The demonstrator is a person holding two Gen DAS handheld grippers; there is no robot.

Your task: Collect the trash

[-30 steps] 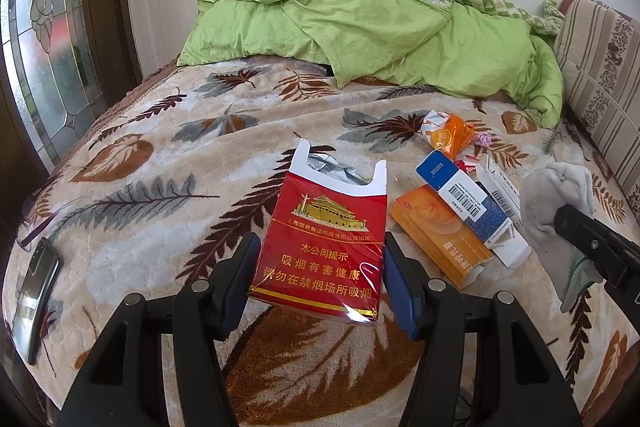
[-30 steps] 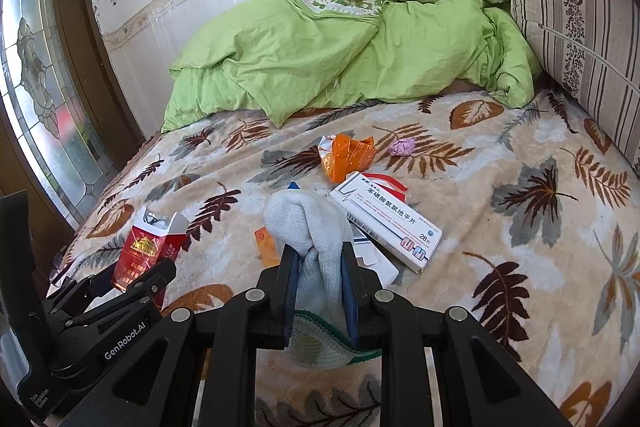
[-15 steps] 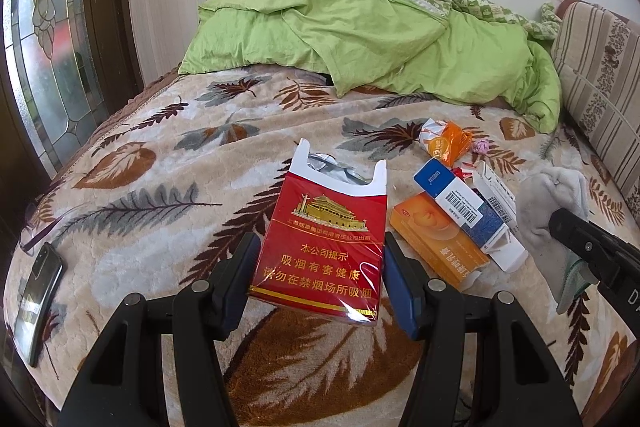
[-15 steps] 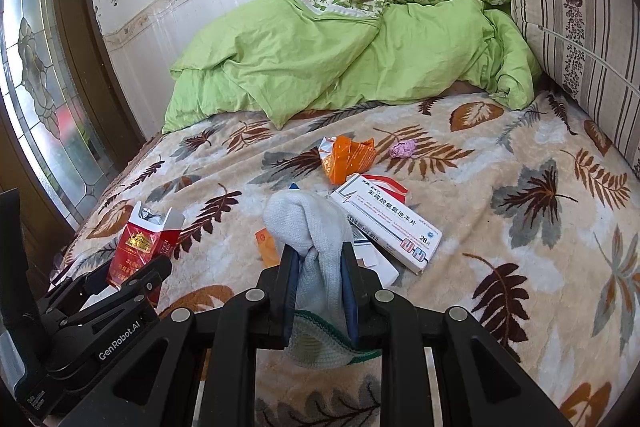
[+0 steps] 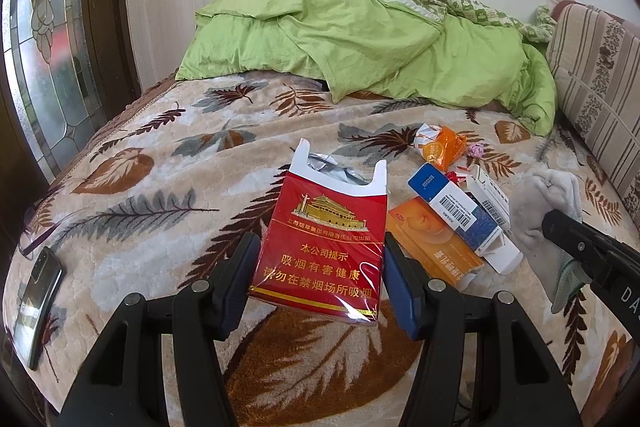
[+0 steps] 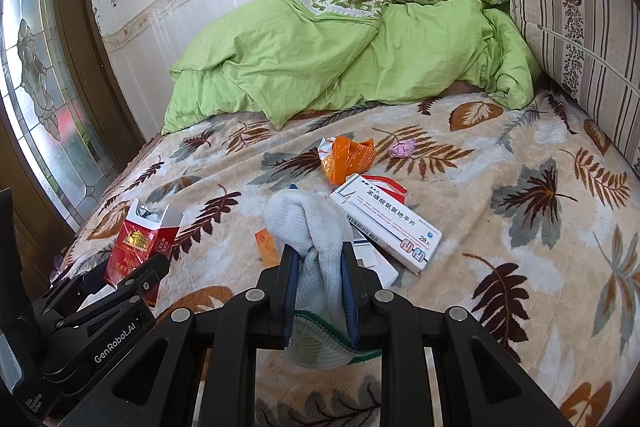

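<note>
My left gripper (image 5: 318, 269) is shut on an opened red cigarette pack (image 5: 324, 247) and holds it above the leaf-patterned blanket; the pack also shows at the left of the right wrist view (image 6: 138, 247). My right gripper (image 6: 319, 283) is shut on a grey-white sock with a green cuff (image 6: 310, 239), which also shows at the right of the left wrist view (image 5: 548, 203). On the bed lie an orange wrapper (image 6: 346, 157), a white medicine box (image 6: 386, 223), an orange box (image 5: 434, 243), a blue-white box (image 5: 452, 203) and a pink crumpled bit (image 6: 402, 148).
A green duvet (image 5: 360, 39) is heaped at the far end of the bed. A striped cushion (image 6: 580, 27) stands on the right. A dark phone (image 5: 36, 303) lies at the blanket's left edge. A stained-glass door (image 5: 44, 39) is at the left.
Both grippers have risen and pulled back a little with their loads; the view of the bed is higher. Grips are unchanged.
</note>
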